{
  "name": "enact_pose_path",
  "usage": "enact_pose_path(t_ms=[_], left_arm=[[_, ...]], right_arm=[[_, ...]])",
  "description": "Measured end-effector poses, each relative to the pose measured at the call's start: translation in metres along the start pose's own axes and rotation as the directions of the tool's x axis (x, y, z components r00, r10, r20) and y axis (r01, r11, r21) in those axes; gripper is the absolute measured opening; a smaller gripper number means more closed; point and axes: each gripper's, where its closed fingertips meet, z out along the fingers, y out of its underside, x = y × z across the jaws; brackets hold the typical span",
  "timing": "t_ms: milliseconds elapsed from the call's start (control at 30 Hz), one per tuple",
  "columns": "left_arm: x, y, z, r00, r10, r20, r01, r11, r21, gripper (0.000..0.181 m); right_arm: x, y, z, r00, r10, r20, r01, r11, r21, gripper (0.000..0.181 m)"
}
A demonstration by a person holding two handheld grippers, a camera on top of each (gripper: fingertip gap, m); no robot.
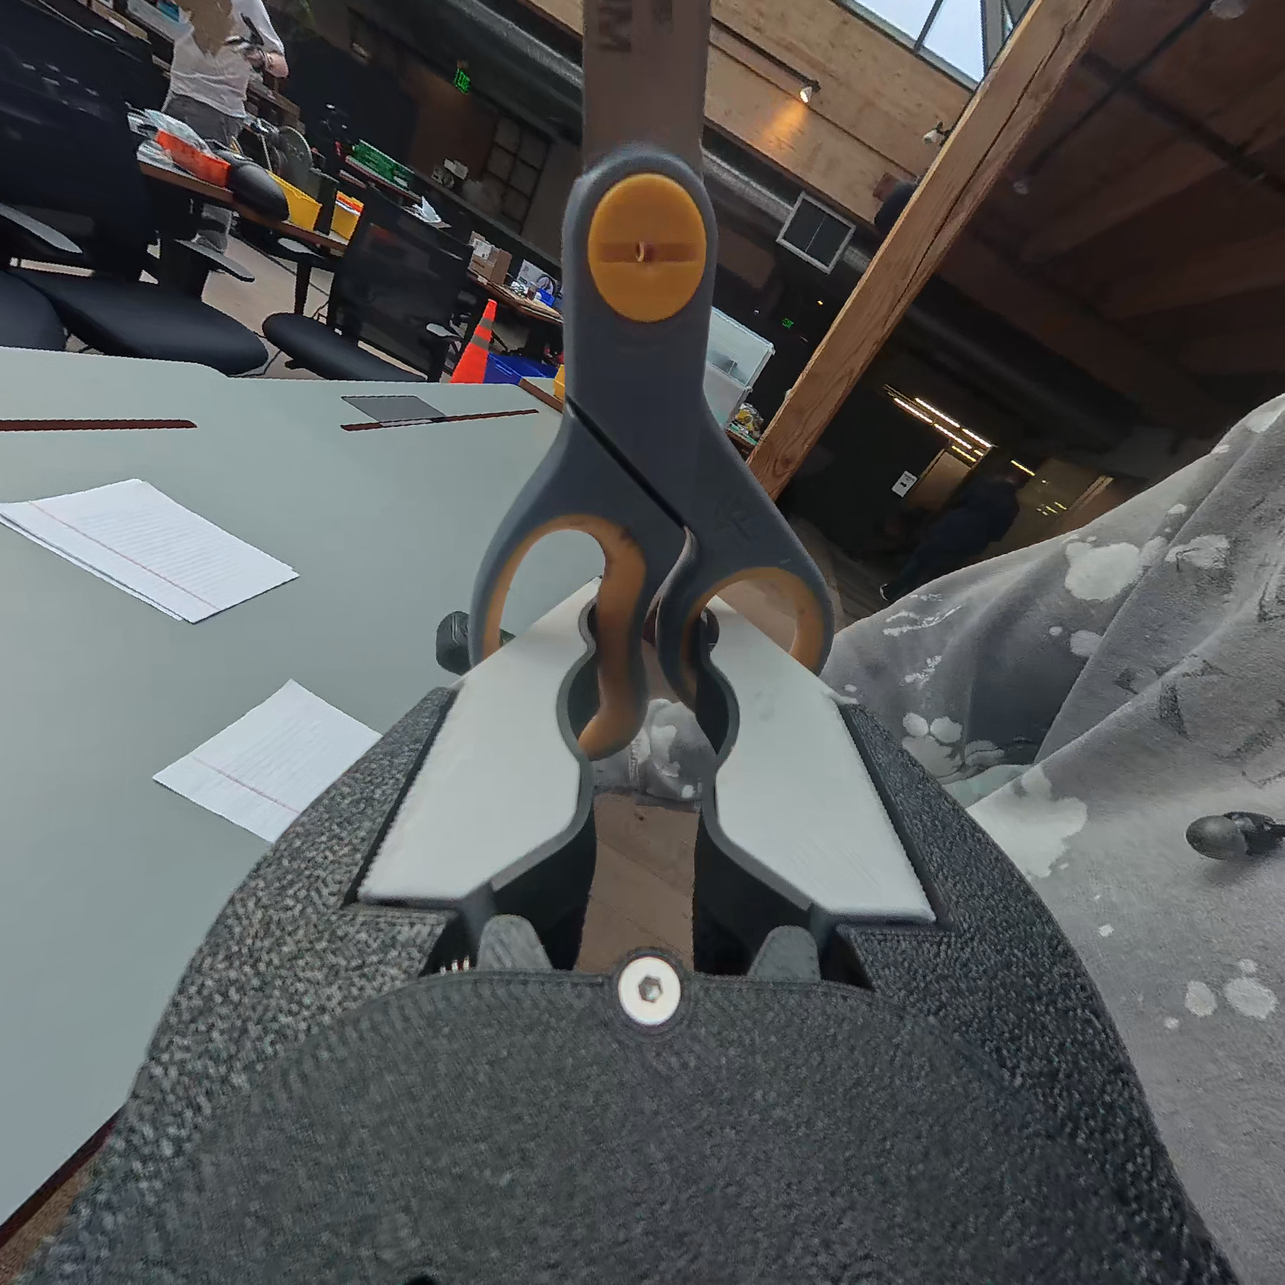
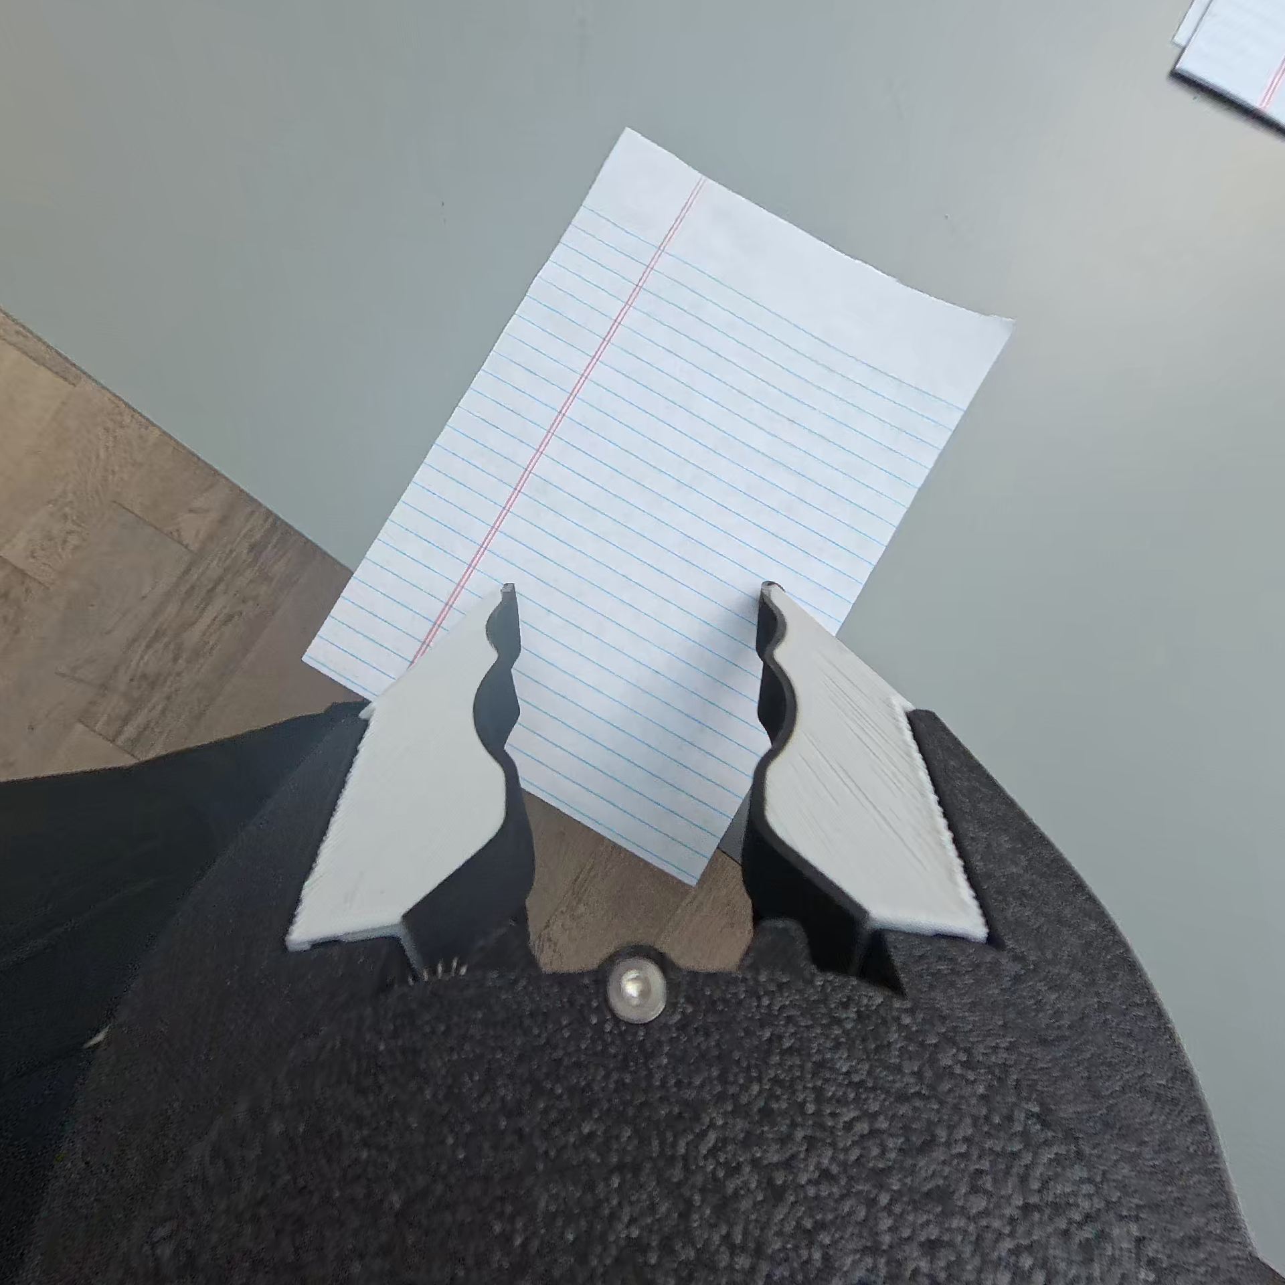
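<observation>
The left tongs are clamped on the handles of grey-and-orange scissors, blades raised above the bench; the right tongs stand apart, empty, just over a lined paper sheet whose near corner overhangs the bench edge.

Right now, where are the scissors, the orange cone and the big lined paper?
scissors (image 1: 647,236): left wrist view, orange pivot cap.
orange cone (image 1: 478,348): left wrist view, its side.
lined paper (image 2: 681,445): right wrist view, sheet's middle.
</observation>
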Motion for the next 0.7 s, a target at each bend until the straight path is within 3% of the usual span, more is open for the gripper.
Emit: enact_pose_path(t_ms=[100,167,267,333,367,433,500,533,700], left_arm=[[0.022,0.014,0.003,1.000,0.006,0.005,-0.006,1.000,-0.012,0.020],[0.034,0.023,0.004,1.000,0.003,0.007,-0.003,1.000,-0.014,0.020],[0.044,0.032,0.006,1.000,0.004,0.018,-0.004,1.000,-0.012,0.020],[0.048,0.034,0.009,1.000,0.003,0.022,-0.003,1.000,-0.007,0.020],[0.049,0.034,0.010,1.000,0.005,0.023,-0.004,1.000,-0.005,0.020],[0.051,0.033,0.013,1.000,0.009,0.023,-0.009,1.000,-0.003,0.020],[0.051,0.034,0.016,1.000,0.015,0.022,-0.014,1.000,-0.015,0.020],[0.051,0.034,0.017,1.000,0.019,0.021,-0.018,1.000,-0.025,0.020],[0.047,0.042,0.017,0.998,0.054,0.019,-0.052,0.996,-0.074,0.020]], right_arm=[[0.011,0.005,-0.019,0.999,-0.046,0.009,0.045,0.999,0.020,0.073],[0.016,0.003,-0.038,1.000,0.014,0.010,-0.014,0.998,0.062,0.076],[0.021,0.013,-0.067,0.975,0.221,0.036,-0.224,0.967,0.125,0.083],[0.019,0.034,-0.080,0.909,0.410,0.077,-0.417,0.895,0.156,0.084],[0.014,0.047,-0.084,0.850,0.515,0.113,-0.527,0.833,0.167,0.084],[0.003,0.069,-0.084,0.641,0.735,0.222,-0.768,0.617,0.173,0.082],[-0.004,0.085,-0.074,0.416,0.856,0.307,-0.909,0.380,0.172,0.079],[-0.009,0.087,-0.067,0.342,0.876,0.339,-0.939,0.303,0.165,0.078],[-0.018,0.049,-0.027,0.122,0.864,0.489,-0.990,0.069,0.126,0.077]])
